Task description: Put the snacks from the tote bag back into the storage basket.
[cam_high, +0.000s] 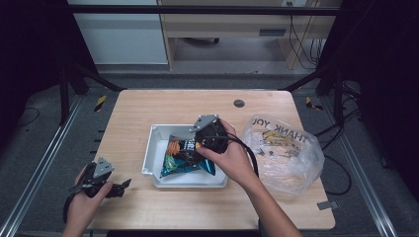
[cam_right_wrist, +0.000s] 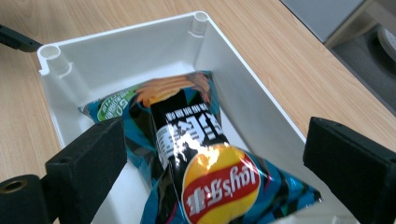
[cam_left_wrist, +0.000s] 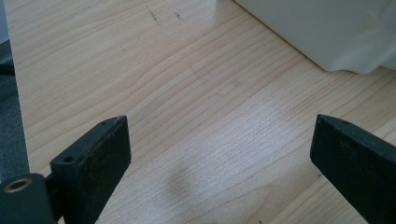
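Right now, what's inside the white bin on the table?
The white bin holds a blue and black chip bag, lying flat with one end toward the near rim. The bin floor under the bag is covered, so anything beneath it cannot be seen. The right claw hovers open over it.

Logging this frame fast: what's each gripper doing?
Left gripper: open, empty, over the table.
Right gripper: open, over the chip bag in the bin.
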`<move>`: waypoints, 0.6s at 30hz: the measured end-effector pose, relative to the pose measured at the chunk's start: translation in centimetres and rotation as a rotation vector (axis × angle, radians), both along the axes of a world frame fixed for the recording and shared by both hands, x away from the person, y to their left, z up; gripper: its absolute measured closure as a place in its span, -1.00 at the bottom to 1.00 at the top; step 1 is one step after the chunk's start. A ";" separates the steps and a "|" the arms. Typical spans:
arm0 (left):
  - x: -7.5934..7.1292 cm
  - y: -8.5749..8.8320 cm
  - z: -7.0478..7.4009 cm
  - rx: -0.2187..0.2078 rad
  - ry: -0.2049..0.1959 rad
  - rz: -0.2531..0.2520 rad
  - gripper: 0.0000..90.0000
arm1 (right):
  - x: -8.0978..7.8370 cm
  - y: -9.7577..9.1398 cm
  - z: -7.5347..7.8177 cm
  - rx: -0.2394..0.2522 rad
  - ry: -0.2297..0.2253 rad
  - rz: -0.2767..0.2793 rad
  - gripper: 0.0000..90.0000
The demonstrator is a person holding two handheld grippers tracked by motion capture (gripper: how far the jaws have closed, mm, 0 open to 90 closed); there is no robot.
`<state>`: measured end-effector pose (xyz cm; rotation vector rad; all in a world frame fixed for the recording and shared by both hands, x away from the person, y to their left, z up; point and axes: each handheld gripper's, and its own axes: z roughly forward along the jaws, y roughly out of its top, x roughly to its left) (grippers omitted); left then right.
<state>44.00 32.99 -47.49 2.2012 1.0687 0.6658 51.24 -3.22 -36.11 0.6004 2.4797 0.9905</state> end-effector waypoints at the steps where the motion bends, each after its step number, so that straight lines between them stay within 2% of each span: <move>1: 0.0 0.0 0.0 0.001 0.000 0.000 -0.89 | -0.2 -0.1 0.1 -0.005 -0.003 -0.007 -0.85; 6: 0.0 -0.1 -0.1 0.001 0.003 -0.001 -0.89 | -0.8 -1.0 0.4 0.024 -0.005 -0.035 -0.85; 8: 0.0 -0.1 -0.1 0.002 0.005 -0.002 -0.89 | -1.0 -1.4 0.6 0.053 -0.006 -0.022 -0.86; 18: -0.1 -0.3 -0.1 0.005 0.005 -0.008 -0.89 | -2.0 -2.5 1.4 0.067 -0.023 -0.032 -0.86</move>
